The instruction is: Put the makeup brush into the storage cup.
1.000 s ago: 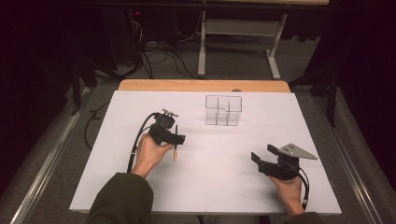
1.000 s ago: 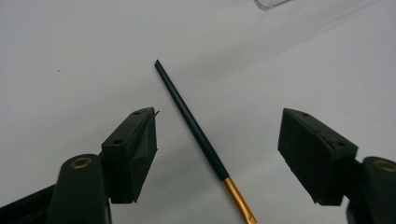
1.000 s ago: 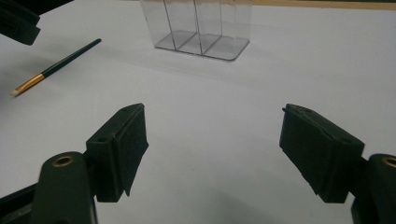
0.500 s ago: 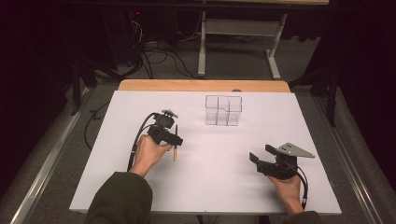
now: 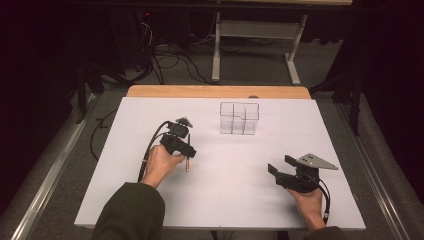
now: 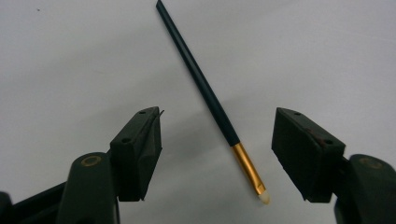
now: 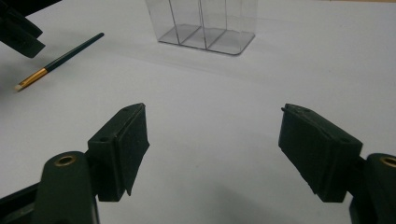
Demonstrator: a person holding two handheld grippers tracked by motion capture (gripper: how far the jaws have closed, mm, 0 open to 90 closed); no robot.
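Observation:
A thin paintbrush [image 6: 205, 88] with a dark handle, gold ferrule and pale tip lies flat on the white table [image 5: 250, 200]. My left gripper [image 6: 217, 135] hangs over it with the ferrule end between its jaws. The jaws have just been closing, but the pads [image 6: 144, 144] stand clear of the brush on both sides. In the high view the left gripper [image 5: 182, 147] sits left of centre, with the brush [image 5: 188, 162] poking out beneath it. My right gripper [image 7: 212, 140] is open with nothing between its jaws, resting low at the front right [image 5: 281, 165].
A clear plastic organiser [image 5: 239, 118] with upright dividers stands at the back centre of the table. From the right gripper view the organiser [image 7: 205, 23] lies ahead, with the brush [image 7: 60, 60] and the left gripper [image 7: 18, 32] at far left. A wooden strip [image 5: 215, 91] runs along the far edge.

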